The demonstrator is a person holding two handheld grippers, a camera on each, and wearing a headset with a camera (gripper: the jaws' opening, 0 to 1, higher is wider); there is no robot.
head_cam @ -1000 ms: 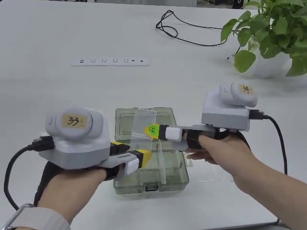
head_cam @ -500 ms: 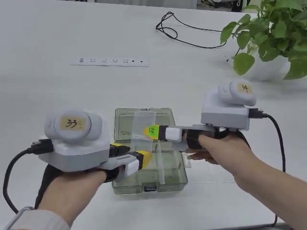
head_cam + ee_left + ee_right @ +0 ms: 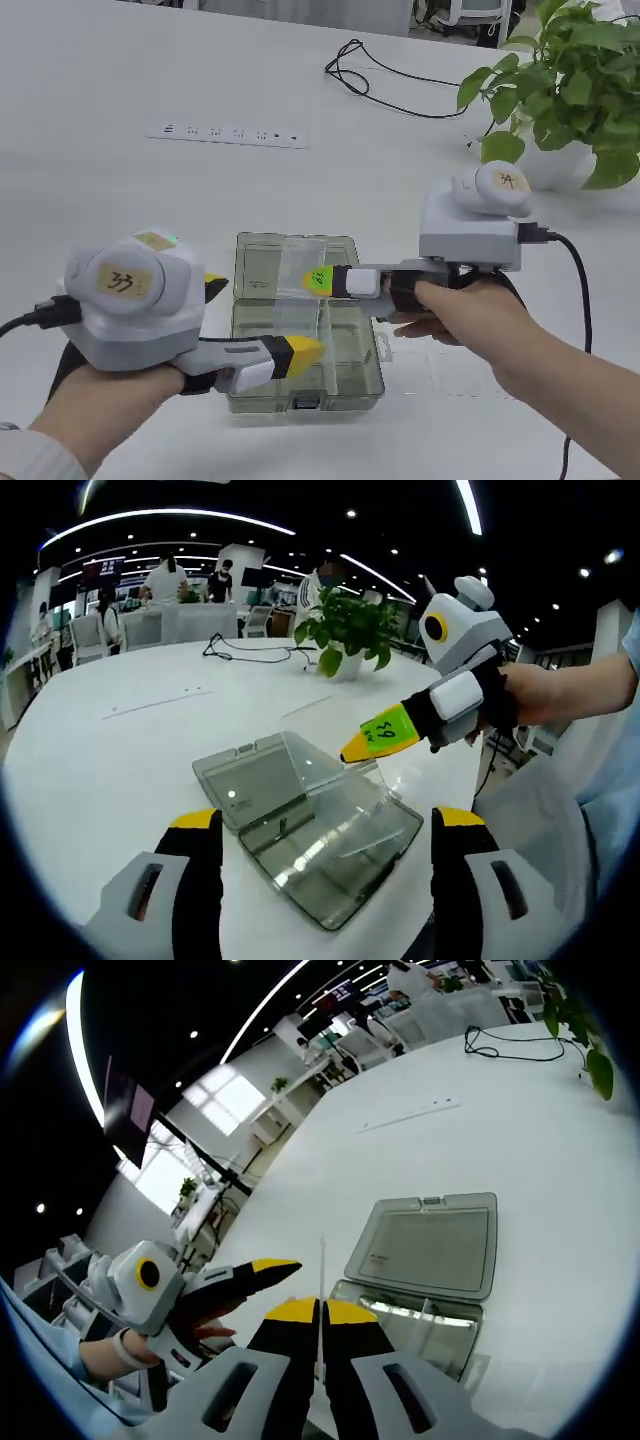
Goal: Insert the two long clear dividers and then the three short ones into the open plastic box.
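Centre frame: right gripper [image 3: 322,281] pinches a thin clear plastic divider [image 3: 300,262] over an open smoky-green plastic box [image 3: 366,376]; left gripper [image 3: 325,822] gapes empty.

The smoky-clear plastic box [image 3: 300,375] sits open and level on the table, its lid [image 3: 262,262] folded flat at 12 o'clock of the tray. One clear divider [image 3: 297,268] is held upright above the hinge line, pinched at its 3 o'clock edge by the right gripper [image 3: 318,280]. A second divider [image 3: 326,335] appears to stand in the tray, running 12 to 6 o'clock.
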